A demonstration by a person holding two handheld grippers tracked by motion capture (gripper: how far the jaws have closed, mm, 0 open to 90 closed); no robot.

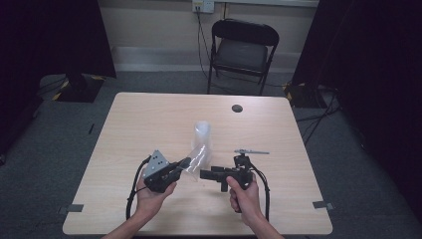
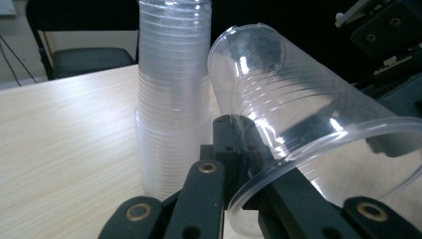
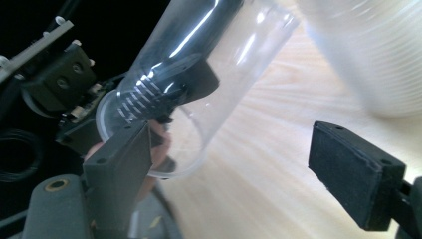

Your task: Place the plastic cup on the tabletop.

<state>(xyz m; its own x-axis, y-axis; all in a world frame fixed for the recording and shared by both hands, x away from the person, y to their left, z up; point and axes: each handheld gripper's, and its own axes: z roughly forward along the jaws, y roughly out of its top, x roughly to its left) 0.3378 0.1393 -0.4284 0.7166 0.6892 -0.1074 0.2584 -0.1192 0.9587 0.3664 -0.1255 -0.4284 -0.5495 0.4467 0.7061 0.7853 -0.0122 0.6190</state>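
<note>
An upright stack of clear plastic cups [image 1: 202,132] stands near the middle of the table. In front of it a single clear cup [image 1: 195,160] hangs tilted, base toward the stack. My left gripper [image 1: 185,163] is shut on that cup's rim. In the left gripper view the jaws [image 2: 234,134] pinch the wall of the single cup [image 2: 298,114] at its mouth, with the stack [image 2: 174,99] just behind. My right gripper [image 1: 203,174] stands open beside the cup's mouth. In the right gripper view its pads [image 3: 124,159] are wide apart, nothing between them, the cup [image 3: 199,64] just ahead.
The wooden table [image 1: 149,119] has a round cable hole [image 1: 237,108] at the back. A black folding chair [image 1: 242,50] stands beyond the far edge. Dark curtains hang on both sides. The other gripper [image 2: 383,30] shows close by at the upper right of the left gripper view.
</note>
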